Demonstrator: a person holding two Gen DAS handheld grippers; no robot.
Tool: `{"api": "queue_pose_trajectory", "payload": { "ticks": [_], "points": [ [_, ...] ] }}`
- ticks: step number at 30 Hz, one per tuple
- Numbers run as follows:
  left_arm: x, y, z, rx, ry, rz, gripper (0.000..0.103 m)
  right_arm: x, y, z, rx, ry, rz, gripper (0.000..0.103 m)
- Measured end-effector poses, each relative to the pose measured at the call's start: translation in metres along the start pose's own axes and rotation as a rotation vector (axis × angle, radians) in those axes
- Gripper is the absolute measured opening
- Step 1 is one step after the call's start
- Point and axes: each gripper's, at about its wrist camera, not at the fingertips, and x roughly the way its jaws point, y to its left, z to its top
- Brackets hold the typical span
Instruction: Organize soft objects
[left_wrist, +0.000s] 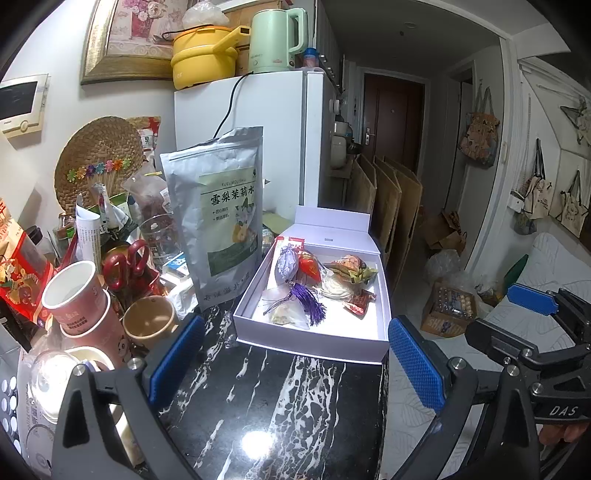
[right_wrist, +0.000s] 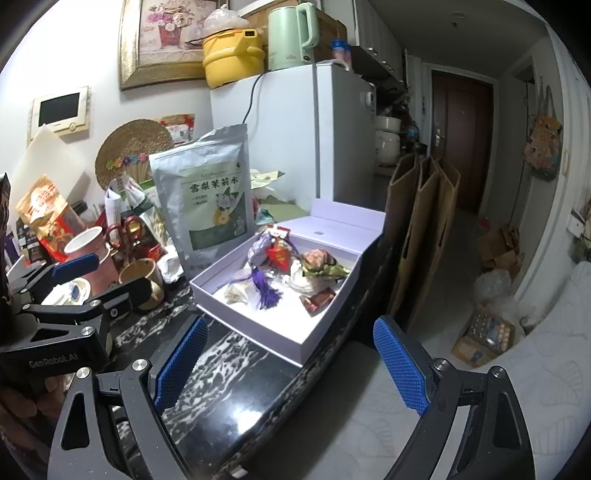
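The white box (left_wrist: 314, 334) sits centre frame in both views, at the far edge of the black marble-look tabletop (left_wrist: 258, 406), lid flipped up behind it. Inside, a loose cluster of soft bits: lavender fabric sachet (left_wrist: 286, 264) w/ a red pouch (left_wrist: 309, 266) beside it, purple tassel (left_wrist: 308, 301) trailing toward the front wall, a clear crinkly packet (left_wrist: 288, 315) front-left, white coiled piece (left_wrist: 338, 288) mid, a multicolour wrapped bundle (left_wrist: 351, 267) at the back right, small reddish-brown foil sachet (left_wrist: 360, 302) on the right.

Progress, as a judgement: everything soft looks to be in the box already, nothing loose on the bare tabletop in front, so prob. near the end; left may be tidying or shutting the lid.

Left gripper (left_wrist: 295, 365) and right gripper (right_wrist: 291, 363) hover short of the box, jaws wide apart, nothing between the blue ribbed pads.

Left of the box a tall silver foil pouch (left_wrist: 218, 206) stands upright; further left paper cups (left_wrist: 79, 295), red scissors (left_wrist: 127, 262), glossy snack bags. Behind, a white fridge (left_wrist: 258, 129).
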Motion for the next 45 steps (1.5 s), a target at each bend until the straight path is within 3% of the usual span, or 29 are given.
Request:
{"api": "queue_pose_trajectory", "payload": {
  "ticks": [45],
  "points": [
    [-0.0069, -0.0022, -0.0003, -0.004, 0.0, -0.03, 0.101, -0.0082, 0.003, -0.0011, -0.005, -0.002, -0.007, 0.093]
  ]
}}
